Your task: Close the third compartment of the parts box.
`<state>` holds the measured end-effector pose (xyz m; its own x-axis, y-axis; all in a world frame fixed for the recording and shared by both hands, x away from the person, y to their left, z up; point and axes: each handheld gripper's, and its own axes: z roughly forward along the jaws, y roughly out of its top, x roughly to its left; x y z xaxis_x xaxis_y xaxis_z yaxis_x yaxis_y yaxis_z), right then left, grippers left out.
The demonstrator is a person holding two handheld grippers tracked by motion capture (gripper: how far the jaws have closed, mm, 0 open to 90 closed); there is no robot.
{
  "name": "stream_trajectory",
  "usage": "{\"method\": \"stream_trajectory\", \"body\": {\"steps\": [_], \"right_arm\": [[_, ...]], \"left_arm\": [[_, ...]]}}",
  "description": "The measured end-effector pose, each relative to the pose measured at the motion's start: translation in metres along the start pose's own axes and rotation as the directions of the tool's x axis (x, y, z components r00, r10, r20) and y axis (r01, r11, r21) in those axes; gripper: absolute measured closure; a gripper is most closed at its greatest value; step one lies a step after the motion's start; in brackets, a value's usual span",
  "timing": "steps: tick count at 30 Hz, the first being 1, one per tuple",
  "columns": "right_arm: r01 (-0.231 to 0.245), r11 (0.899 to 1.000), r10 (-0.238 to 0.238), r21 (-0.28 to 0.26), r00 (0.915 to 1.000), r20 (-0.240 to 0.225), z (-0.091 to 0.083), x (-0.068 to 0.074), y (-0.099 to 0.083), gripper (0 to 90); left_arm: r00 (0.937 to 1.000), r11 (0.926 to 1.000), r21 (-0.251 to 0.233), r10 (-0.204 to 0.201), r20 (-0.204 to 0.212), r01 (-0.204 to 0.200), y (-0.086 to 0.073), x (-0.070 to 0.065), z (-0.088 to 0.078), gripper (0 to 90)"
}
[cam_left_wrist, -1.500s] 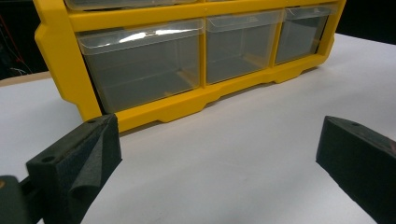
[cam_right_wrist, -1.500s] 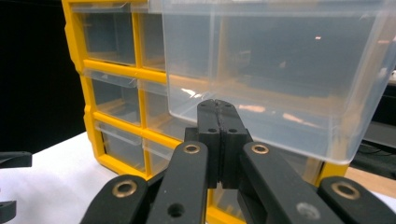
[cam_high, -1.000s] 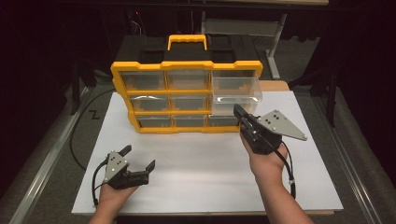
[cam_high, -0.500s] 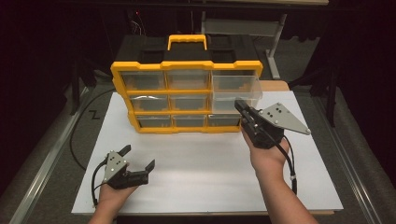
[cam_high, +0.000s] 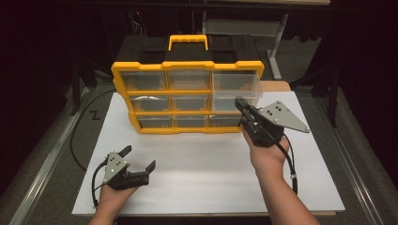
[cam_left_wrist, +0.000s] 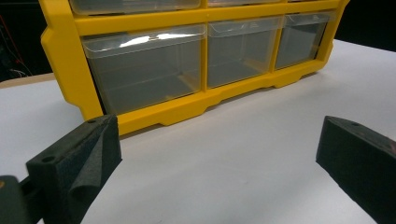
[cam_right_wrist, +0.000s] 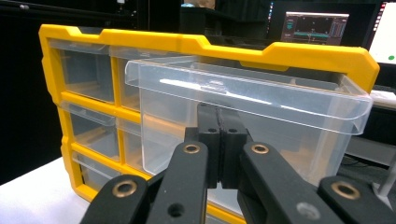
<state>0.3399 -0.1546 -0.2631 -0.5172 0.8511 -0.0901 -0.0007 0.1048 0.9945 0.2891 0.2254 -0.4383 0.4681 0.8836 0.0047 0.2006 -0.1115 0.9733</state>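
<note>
— Where does the yellow plastic organiser cabinet with clear drawers (cam_high: 187, 98) stand?

— Upright at the far side of the white board (cam_high: 211, 173) that covers the table, its yellow carry handle (cam_high: 188, 40) on top. Nine drawers in three rows face the person.

— Are all the drawers pushed in?

— No. The large clear plastic drawer at the top right (cam_high: 237, 84) juts out of the yellow frame toward the person; in the right gripper view (cam_right_wrist: 243, 100) its rim stands well forward of its neighbours.

— And the right gripper (cam_high: 245, 111)?

— Held in the right hand (cam_high: 265, 152), it points at the cabinet's right column, just below that pulled-out drawer. Its jaws are pressed together with nothing between them, right in front of the drawer's clear face. I cannot tell if they touch it.

— The left gripper (cam_high: 137, 158)?

— It rests low on the board in the left hand (cam_high: 112, 194), well apart from the cabinet, jaws spread wide. The left gripper view looks between them at the bottom row of drawers (cam_left_wrist: 205, 58).
</note>
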Motion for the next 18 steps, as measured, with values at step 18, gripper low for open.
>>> {"method": "stream_trajectory", "body": {"steps": [18], "right_arm": [[0.003,1.000,-0.003,0.016,0.9994,0.035,0.016,-0.006,-0.001,90.0]], "left_arm": [[1.0000,0.9999,-0.011,-0.006,0.001,0.006,0.000,0.001,-0.001,0.9]]}}
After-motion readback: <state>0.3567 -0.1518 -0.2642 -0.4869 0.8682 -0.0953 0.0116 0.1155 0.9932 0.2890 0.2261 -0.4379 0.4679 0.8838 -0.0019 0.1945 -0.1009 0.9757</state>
